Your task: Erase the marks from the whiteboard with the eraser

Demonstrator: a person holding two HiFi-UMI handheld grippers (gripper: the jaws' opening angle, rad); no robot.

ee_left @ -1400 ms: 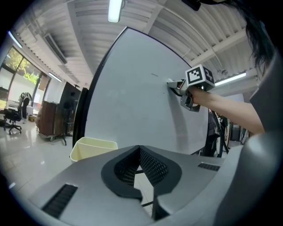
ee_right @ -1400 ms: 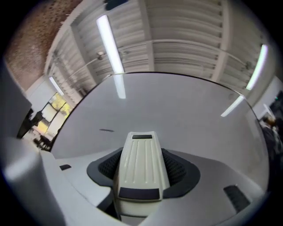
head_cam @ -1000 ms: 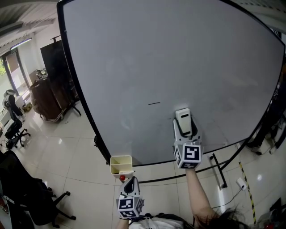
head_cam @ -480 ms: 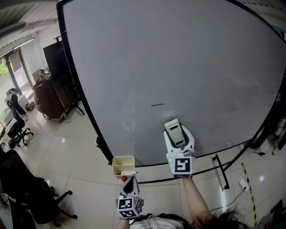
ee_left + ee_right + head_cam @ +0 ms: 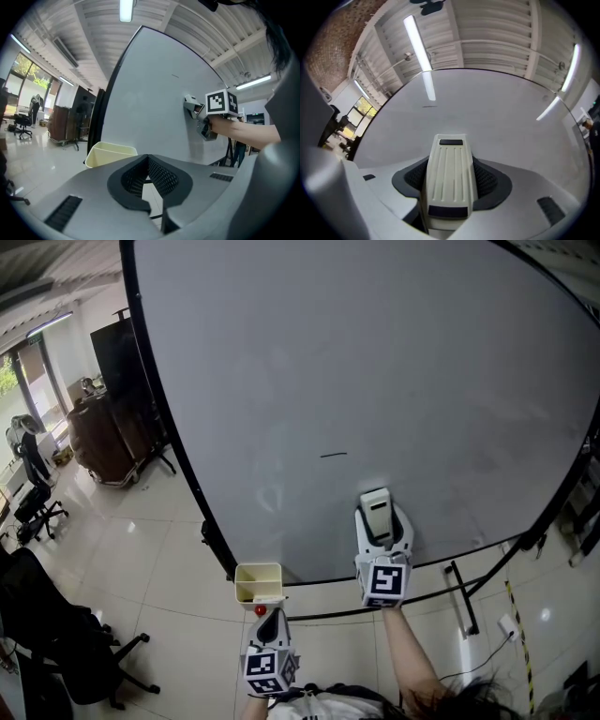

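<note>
Head view showed eraser [image 5: 377, 505] low at the whiteboard [image 5: 375, 352]

The right gripper [image 5: 379, 514] clamped the pale eraser between its jaws, below and right of a short dark mark [image 5: 333, 455]. The left gripper [image 5: 273, 626] hung lower, jaws closed on nothing, beside a cream bin [image 5: 256, 582].

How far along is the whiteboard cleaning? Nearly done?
Nearly. The whiteboard looks almost all clean. In hand: the right gripper is shut on the eraser, held low by the board. Left to do: one short dark mark, up and to the left of the eraser, not yet wiped. The left gripper hangs shut and empty.
</note>
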